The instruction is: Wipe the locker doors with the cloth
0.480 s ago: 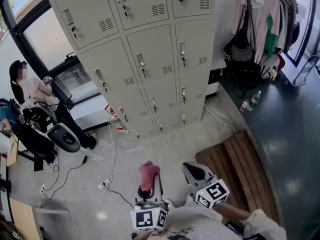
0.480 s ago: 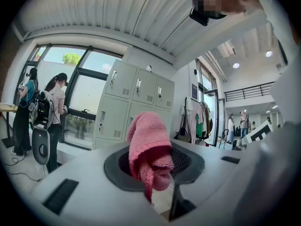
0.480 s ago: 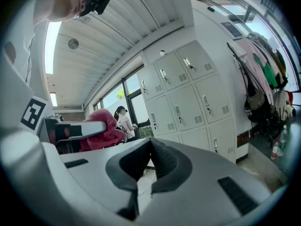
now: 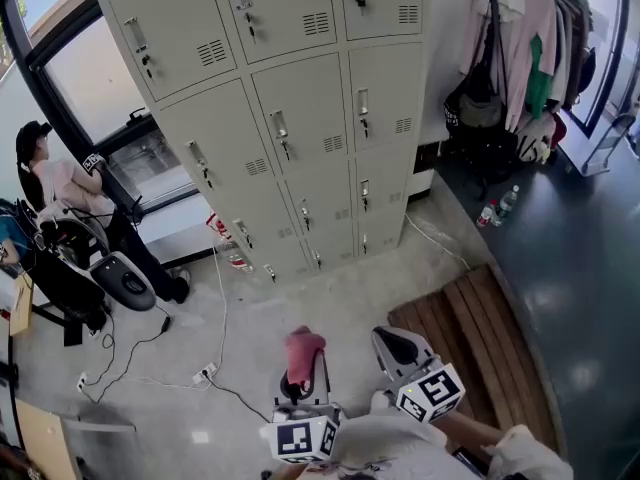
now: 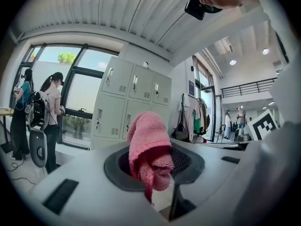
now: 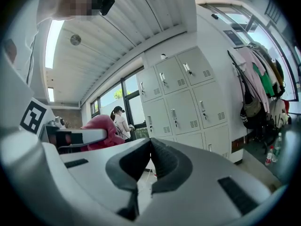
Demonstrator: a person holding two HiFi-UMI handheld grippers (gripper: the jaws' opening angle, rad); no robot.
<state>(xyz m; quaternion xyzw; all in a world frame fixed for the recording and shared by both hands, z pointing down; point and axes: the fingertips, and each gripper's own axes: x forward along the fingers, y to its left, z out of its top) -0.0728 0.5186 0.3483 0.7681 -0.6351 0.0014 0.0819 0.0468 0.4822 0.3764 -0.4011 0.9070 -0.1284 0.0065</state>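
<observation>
The jaws of the left gripper [image 5: 154, 160] pinch a pink cloth [image 5: 146, 138]. Its bunched end stands out beyond them, probably to give a soft pad for wiping. The right gripper [image 6: 150, 155] has its jaws pressed together, with nothing between them. Both are held low, well apart from the grey locker doors [image 4: 300, 118], so no wiping has begun.

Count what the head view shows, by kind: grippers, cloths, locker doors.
Grippers: 2 (left gripper, right gripper)
Pink cloth: 1, clamped in the left gripper
Locker doors: 12 in view, some cut off at the top edge
Total: 15
</observation>
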